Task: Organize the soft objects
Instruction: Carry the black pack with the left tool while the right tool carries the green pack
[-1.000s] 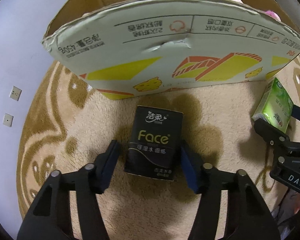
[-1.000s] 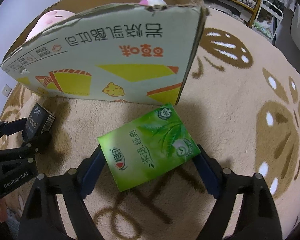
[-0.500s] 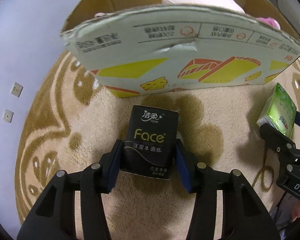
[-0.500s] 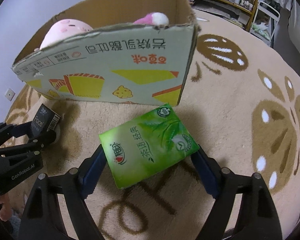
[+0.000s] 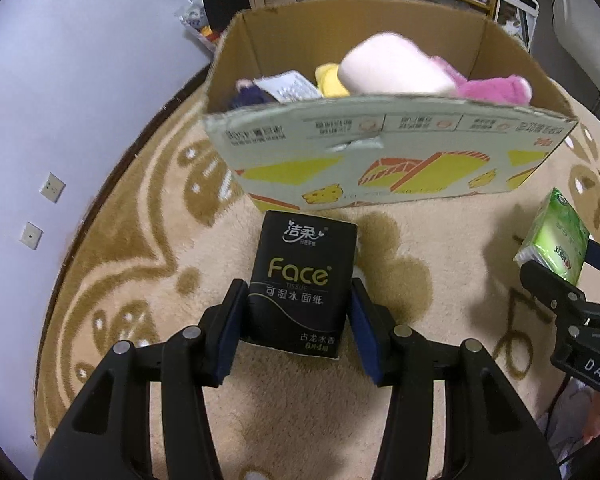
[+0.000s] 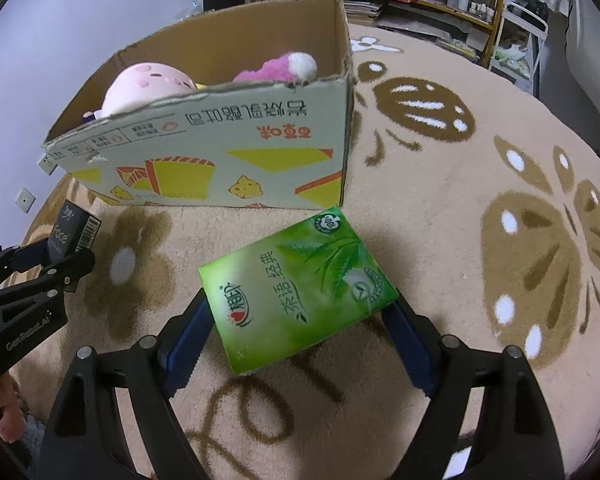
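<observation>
above the tan rug [image 5: 112, 264], before the cardboard box [image 5: 380, 160] of plush toys [image 5: 392, 68], the left gripper [image 5: 296, 320] clamps a black "face tissue" pack [image 5: 300, 280]; the right gripper [image 6: 300, 336], angled down, clamps a green tissue pack [image 6: 296, 292].

- The left gripper [image 5: 298, 322] clamps a black tissue pack [image 5: 302, 282] between its blue pads, above a beige patterned rug [image 5: 140, 264].
- Beyond stands an open cardboard box [image 5: 380, 160] holding plush toys [image 5: 396, 72].
- At the right, a green tissue pack [image 5: 554, 246] sits in the right gripper [image 5: 556, 280].
</observation>
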`<state>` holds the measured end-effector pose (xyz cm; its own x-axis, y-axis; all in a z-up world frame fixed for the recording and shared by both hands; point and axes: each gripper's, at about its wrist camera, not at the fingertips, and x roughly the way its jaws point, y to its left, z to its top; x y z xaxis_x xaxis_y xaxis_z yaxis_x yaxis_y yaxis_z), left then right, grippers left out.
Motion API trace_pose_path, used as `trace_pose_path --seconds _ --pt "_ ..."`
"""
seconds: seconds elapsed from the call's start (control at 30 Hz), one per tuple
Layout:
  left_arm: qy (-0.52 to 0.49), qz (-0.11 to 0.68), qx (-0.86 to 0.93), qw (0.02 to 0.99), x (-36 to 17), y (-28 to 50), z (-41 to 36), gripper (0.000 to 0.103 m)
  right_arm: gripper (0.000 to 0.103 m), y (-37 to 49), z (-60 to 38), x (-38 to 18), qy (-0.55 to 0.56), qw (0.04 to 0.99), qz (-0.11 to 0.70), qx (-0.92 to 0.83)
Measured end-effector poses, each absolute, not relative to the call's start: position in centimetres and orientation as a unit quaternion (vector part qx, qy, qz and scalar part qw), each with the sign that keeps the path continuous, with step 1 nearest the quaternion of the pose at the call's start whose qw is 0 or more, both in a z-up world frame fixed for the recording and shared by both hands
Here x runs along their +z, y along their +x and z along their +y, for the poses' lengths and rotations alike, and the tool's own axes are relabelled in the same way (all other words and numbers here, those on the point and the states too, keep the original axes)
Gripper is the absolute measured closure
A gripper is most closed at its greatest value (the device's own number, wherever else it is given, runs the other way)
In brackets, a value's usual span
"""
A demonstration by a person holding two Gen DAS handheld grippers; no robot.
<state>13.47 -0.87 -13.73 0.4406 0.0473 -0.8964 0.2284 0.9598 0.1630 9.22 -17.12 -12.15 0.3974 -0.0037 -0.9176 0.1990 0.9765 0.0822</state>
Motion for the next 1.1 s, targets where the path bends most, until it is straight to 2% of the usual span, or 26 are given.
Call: trace_pose_path --seconds 0.33,0.73,1.1 --pt "0.118 0.460 -0.029 0.880 -9.3 11.1 -0.8 0.054 0.015 8.6 -17.1 -10.1 0.093 0.849 0.517 -0.066" --pt "0.109 0.367 -0.016 0.924 -4.6 9.3 0.0 0.054 0.015 8.2 -17.7 -6.2 0.117 0.886 0.445 -0.061" --pt "0.115 0.332 -0.017 0.936 -3.2 9.9 0.3 0.054 0.015 8.9 -18.4 -5.0 0.128 0.899 0.416 -0.058"
